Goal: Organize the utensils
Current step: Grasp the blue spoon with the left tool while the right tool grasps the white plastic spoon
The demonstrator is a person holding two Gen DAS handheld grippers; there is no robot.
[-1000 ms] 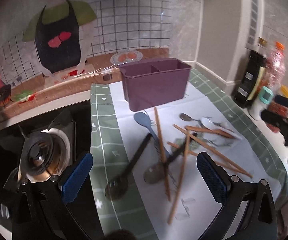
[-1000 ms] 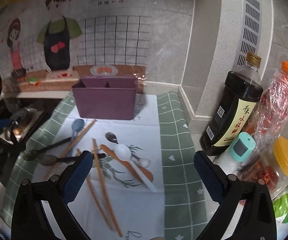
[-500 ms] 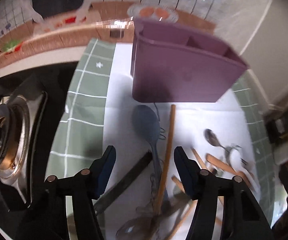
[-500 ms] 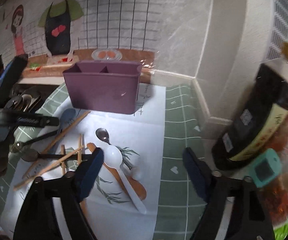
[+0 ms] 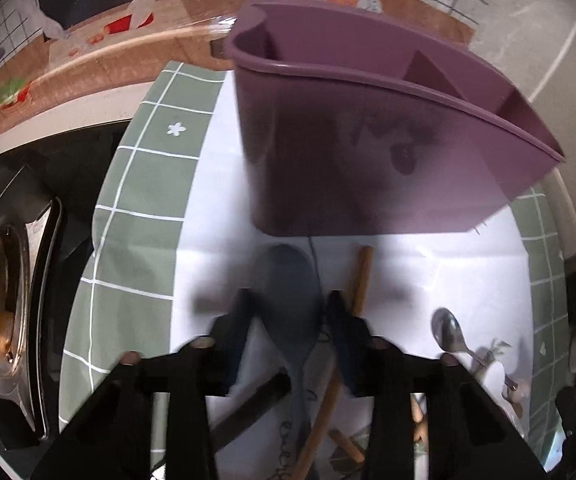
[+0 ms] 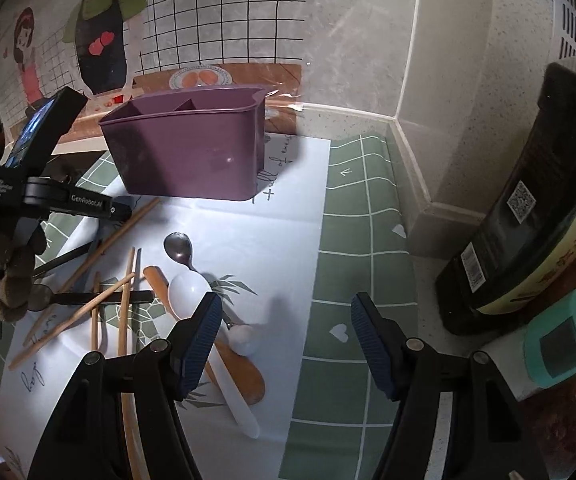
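A purple divided utensil caddy stands at the back of the mat. My left gripper is low over the mat, its jaws narrowed on either side of the bowl of a blue-grey spoon that lies flat; whether they touch it is blurred. Wooden chopsticks, a metal spoon, a white spoon and a wooden spoon lie scattered. My right gripper is open and empty above the mat's right part.
A gas stove sits left of the green checked mat. A dark sauce bottle and a teal timer stand at the right by the wall. The left gripper's body shows at the right wrist view's left.
My left gripper dropped forward to the blue-grey spoon and its jaws narrowed around the bowl. My right gripper moved forward and lower over the mat, staying open.
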